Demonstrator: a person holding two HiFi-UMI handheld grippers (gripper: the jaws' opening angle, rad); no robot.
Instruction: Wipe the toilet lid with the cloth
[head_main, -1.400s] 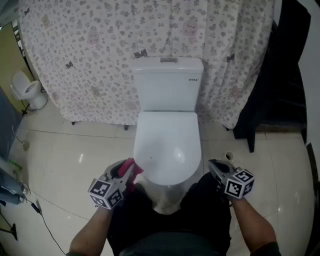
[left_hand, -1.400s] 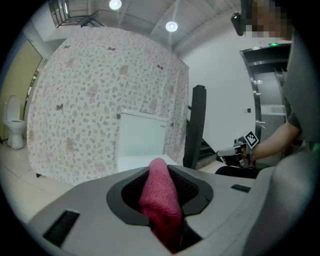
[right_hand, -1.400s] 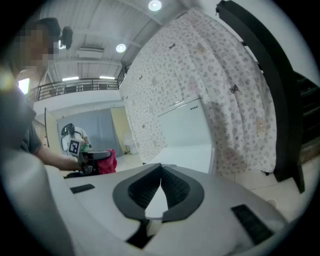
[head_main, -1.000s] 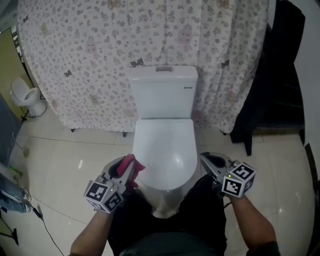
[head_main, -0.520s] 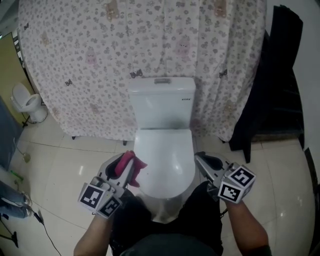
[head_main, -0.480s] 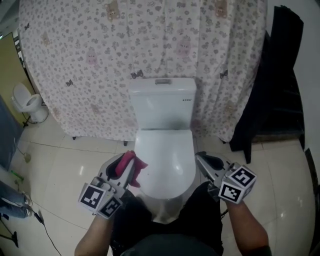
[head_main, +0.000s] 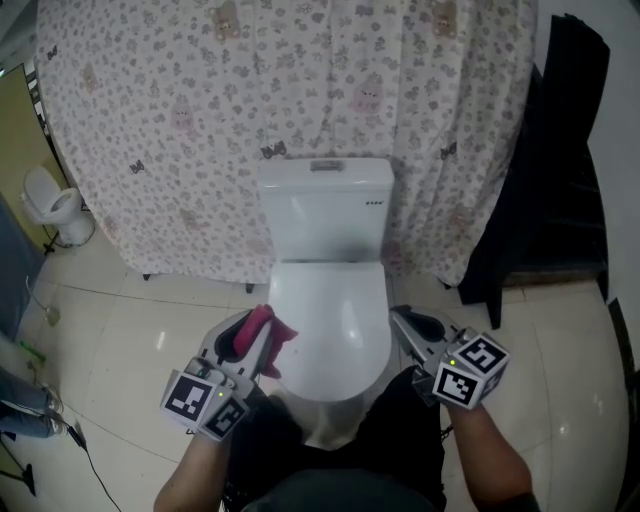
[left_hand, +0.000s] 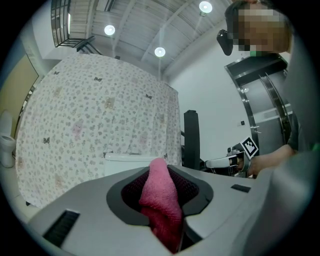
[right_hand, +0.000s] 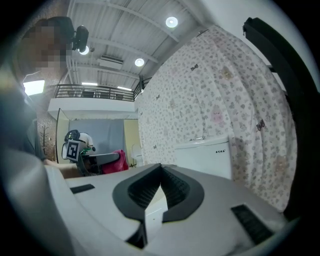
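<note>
A white toilet stands against a flowered curtain, its lid (head_main: 330, 310) down and its tank (head_main: 325, 208) behind. My left gripper (head_main: 262, 335) hovers at the lid's front left edge, shut on a pink cloth (head_main: 262, 330) that sticks up between the jaws; the left gripper view shows the cloth (left_hand: 159, 200) filling the gap. My right gripper (head_main: 402, 325) is held at the lid's front right, jaws shut with nothing between them (right_hand: 155, 200). Both grippers are a little above the bowl's front, not touching the lid.
The flowered curtain (head_main: 200, 120) hangs behind the toilet. Dark cloth (head_main: 555, 170) hangs at the right. A small white toilet-like fixture (head_main: 55, 195) sits far left on the tiled floor (head_main: 130, 320). A cable (head_main: 85, 440) lies at the lower left.
The view has tilted up, so the toilet sits lower in the frame. Both grippers have edged forward toward the lid's front edge, the left still holding the cloth.
</note>
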